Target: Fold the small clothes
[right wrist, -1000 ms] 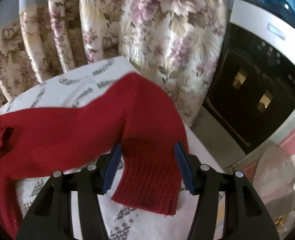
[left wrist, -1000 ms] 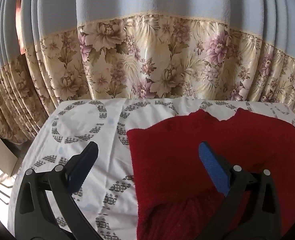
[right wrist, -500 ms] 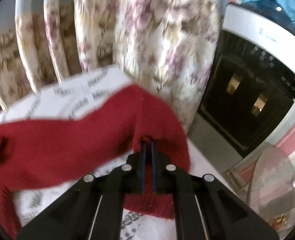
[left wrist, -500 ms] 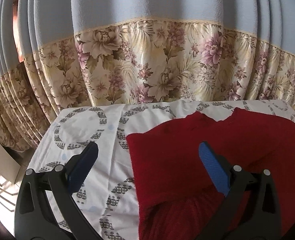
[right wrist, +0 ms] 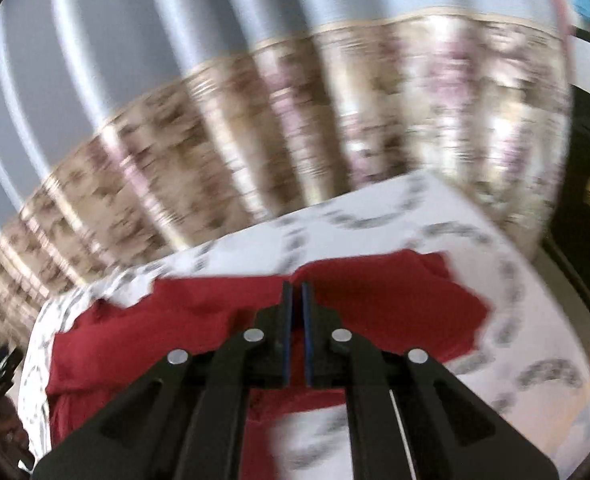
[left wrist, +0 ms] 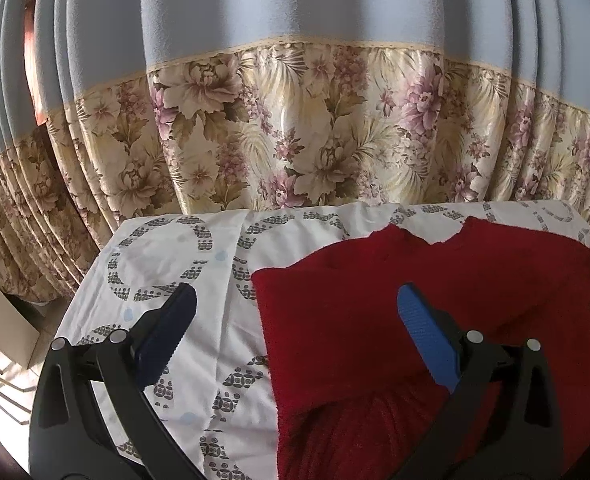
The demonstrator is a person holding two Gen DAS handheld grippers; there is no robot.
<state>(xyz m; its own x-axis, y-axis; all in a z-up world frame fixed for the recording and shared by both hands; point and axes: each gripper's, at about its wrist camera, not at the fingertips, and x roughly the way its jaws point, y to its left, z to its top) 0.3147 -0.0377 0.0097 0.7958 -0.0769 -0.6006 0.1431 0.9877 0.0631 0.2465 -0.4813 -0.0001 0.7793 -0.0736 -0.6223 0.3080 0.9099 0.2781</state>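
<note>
A small red knitted sweater [left wrist: 395,312] lies on a white patterned cloth [left wrist: 175,272] over the table. Its left side is folded in with a straight edge. My left gripper [left wrist: 295,320] is open and empty, hovering over the sweater's left edge. In the blurred right wrist view, my right gripper [right wrist: 297,292] is shut on the sweater's right sleeve [right wrist: 395,304] and holds it over the sweater body [right wrist: 155,332].
A blue and floral curtain [left wrist: 295,140] hangs right behind the table. A dark oven [right wrist: 587,200] stands to the right. The table's left edge [left wrist: 83,300] drops to the floor.
My right gripper shut on the sleeve and has swung left, carrying it over the sweater body. My left gripper stays open and has drawn back slightly.
</note>
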